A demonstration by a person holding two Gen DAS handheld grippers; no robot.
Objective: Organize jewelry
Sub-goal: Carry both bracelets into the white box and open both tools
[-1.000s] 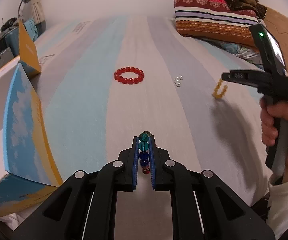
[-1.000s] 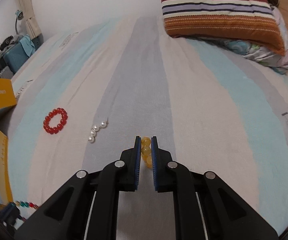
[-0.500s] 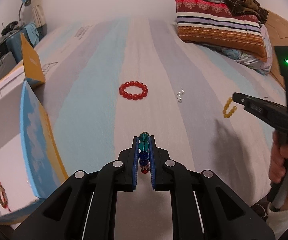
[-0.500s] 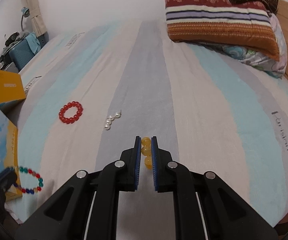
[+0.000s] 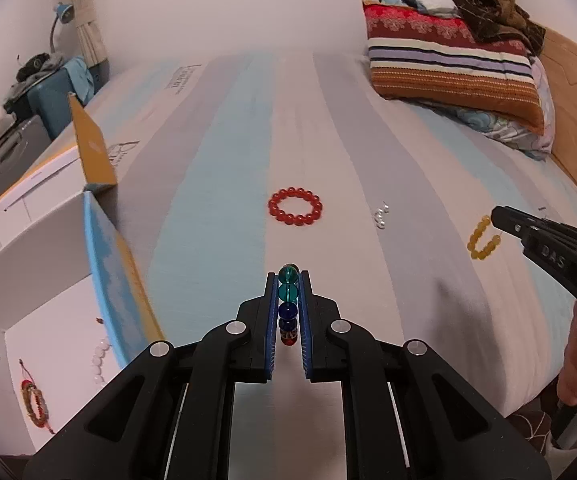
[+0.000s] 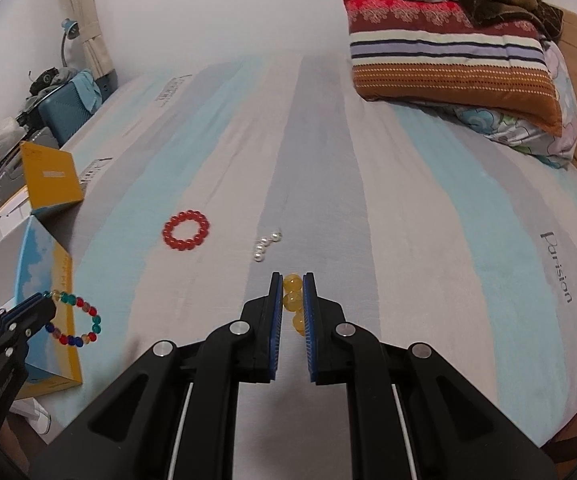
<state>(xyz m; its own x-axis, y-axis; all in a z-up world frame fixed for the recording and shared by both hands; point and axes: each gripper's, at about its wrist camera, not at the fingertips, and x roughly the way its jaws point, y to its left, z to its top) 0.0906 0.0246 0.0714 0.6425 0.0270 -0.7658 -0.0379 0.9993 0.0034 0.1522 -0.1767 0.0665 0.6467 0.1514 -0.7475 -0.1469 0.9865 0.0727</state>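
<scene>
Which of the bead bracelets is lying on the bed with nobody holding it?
The red bracelet, a closed ring flat on the striped sheet. The multicoloured bracelet hangs from the left gripper, and the yellow bracelet hangs from the right gripper.

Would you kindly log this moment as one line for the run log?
left gripper: shut on multicolour bracelet | right gripper: shut on yellow bracelet | on bed: red bracelet, pearls | box: open

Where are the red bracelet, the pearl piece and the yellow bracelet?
red bracelet (image 5: 295,207), left wrist view, on a bead at its near edge.
pearl piece (image 6: 265,243), right wrist view, mid-strand.
yellow bracelet (image 5: 481,242), left wrist view, hanging beads.
</scene>
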